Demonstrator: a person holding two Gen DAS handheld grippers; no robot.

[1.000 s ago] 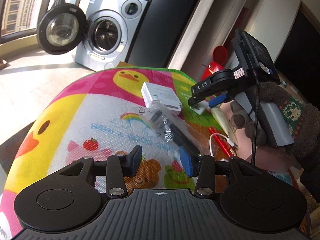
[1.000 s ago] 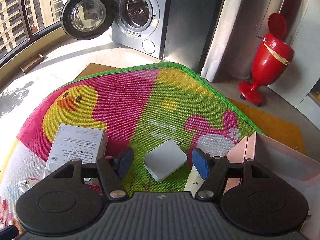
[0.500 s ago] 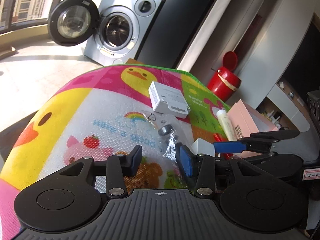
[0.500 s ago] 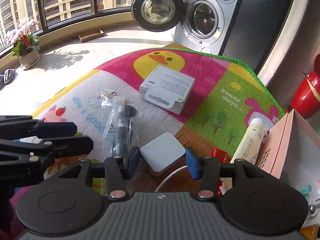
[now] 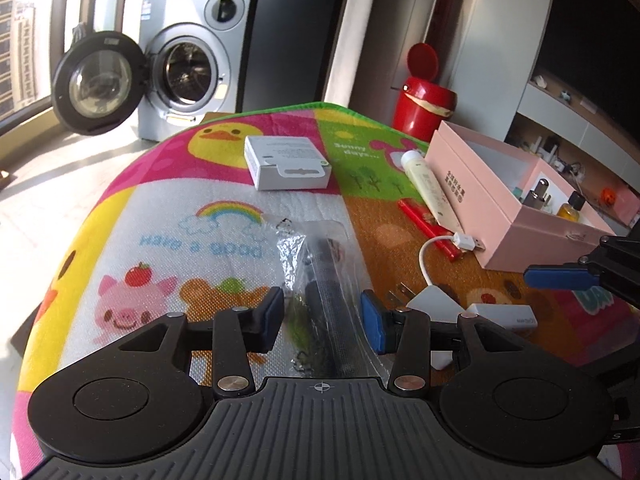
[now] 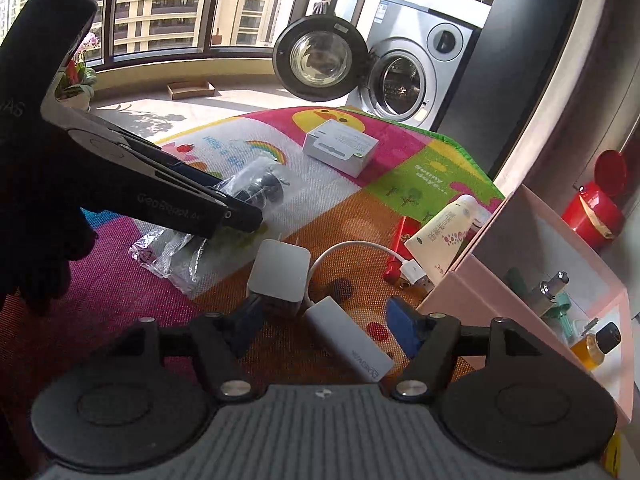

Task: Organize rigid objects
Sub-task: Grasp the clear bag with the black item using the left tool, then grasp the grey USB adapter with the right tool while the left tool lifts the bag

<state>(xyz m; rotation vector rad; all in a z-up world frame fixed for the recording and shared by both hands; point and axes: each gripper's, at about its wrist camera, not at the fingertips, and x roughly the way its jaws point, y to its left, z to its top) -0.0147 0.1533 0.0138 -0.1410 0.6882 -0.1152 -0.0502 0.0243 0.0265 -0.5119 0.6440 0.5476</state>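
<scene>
My left gripper [image 5: 322,318] is open, its jaws on either side of a clear plastic bag [image 5: 320,264] holding a dark ribbed tool; the bag also shows in the right wrist view [image 6: 240,204]. My right gripper [image 6: 326,324] is open, low over a white slim adapter [image 6: 352,348] and a white square charger [image 6: 280,270] joined by a white cable [image 6: 352,246]. A pink open box [image 5: 516,192] holding small bottles stands at the right, also seen in the right wrist view [image 6: 532,264]. A white carton [image 5: 286,162] lies farther back.
A cream tube [image 5: 430,186] and a red pen [image 5: 428,224] lie against the pink box. Everything rests on a colourful cartoon mat [image 5: 160,208]. A red bin [image 5: 424,96] and a washing machine [image 5: 188,68] with its door open stand beyond the mat.
Both grippers have swung rightward and come lower. The left now straddles the plastic bag; the right has carried on past the charger to hang over the adapter near the pink box.
</scene>
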